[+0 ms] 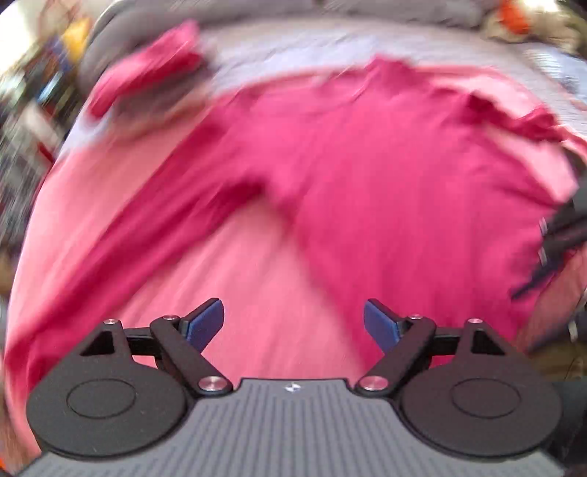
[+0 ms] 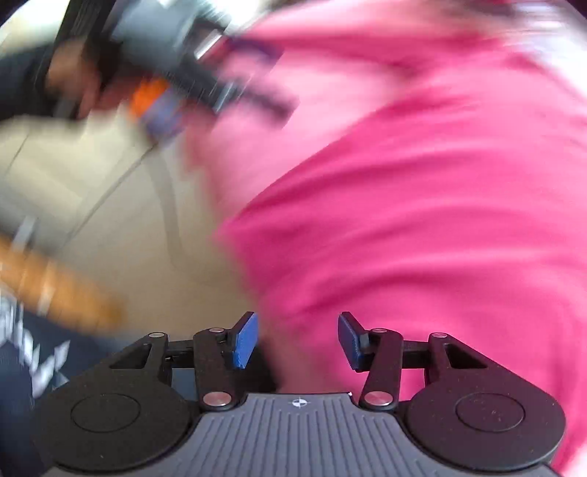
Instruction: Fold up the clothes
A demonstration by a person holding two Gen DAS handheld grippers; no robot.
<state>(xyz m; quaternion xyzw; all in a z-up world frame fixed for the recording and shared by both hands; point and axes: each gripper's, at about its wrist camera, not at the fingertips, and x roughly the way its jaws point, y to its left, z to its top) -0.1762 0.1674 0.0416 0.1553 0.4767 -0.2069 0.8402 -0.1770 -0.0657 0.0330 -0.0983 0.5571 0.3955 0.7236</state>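
A magenta long-sleeved shirt [image 1: 367, 165] lies spread on a lighter pink sheet [image 1: 264, 286], one sleeve [image 1: 146, 227] stretching down to the left. My left gripper [image 1: 293, 323] hovers over the sheet just below the shirt, blue pads wide apart and nothing between them. In the right wrist view, the same shirt [image 2: 422, 220] fills the right side, blurred. My right gripper [image 2: 297, 339] stands over its near edge with a clear gap between the pads; the cloth lies beneath them, not pinched.
A folded magenta garment [image 1: 146, 69] rests at the far left on a pale striped cover [image 1: 293, 47]. A hand [image 2: 73, 84] holds the other tool at the upper left. Beige tiled floor [image 2: 91, 183] shows beside the bed edge. Clutter lies at the far right [image 1: 513, 18].
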